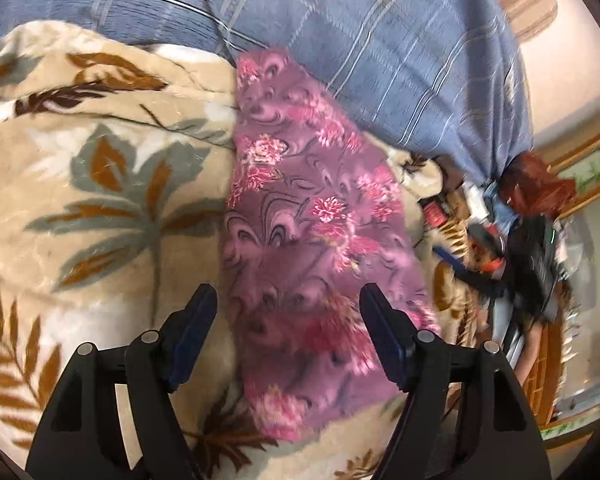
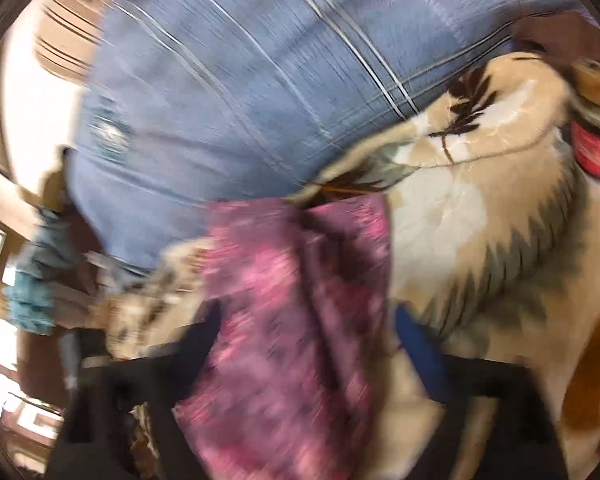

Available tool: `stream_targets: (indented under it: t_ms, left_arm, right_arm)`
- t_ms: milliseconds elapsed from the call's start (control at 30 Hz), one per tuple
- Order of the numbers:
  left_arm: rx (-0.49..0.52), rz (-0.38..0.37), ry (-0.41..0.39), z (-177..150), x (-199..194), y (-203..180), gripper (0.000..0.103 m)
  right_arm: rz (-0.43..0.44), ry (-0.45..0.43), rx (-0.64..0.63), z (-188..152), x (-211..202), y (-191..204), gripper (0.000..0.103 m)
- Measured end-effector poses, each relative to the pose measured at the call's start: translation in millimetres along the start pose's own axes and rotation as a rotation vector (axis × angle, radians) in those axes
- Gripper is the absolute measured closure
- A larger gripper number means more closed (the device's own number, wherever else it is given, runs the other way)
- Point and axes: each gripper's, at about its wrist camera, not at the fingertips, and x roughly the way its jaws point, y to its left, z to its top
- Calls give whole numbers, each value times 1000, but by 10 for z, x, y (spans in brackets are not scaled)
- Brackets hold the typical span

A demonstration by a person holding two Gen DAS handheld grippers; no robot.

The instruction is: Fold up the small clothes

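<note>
Cloth [image 1: 304,232] flat on blanket [image 1: 100,184] for folding. Left gripper [image 1: 288,312] wide, straddling near end. Right gripper [image 2: 308,344] wide too (blurred), gripping nothing.

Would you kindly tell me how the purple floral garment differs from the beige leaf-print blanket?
The purple floral garment is small and narrow with pink flowers; the beige leaf-print blanket is broad with brown and grey-green leaves. The garment lies on top; the blanket is spread beneath. Both look soft.
</note>
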Motion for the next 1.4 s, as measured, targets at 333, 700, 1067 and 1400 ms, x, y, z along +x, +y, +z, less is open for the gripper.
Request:
stream_targets:
  t_ms: [333, 700, 1067, 1400]
  left_arm:
    - [-151, -89, 52, 334, 631, 392, 28]
    - [-173, -153, 48, 80, 162, 61, 84]
    - [32, -127, -199, -1074, -1734, -413, 84]
    - [32, -130, -254, -1388, -1726, -186, 84]
  right_arm:
    - [24, 141, 77, -194, 659, -304, 36]
    - [121, 217, 36, -316, 606, 123, 84]
    - [275, 89, -192, -1223, -624, 1364, 85]
    - [217, -4, -294, -1813, -813, 1538, 85]
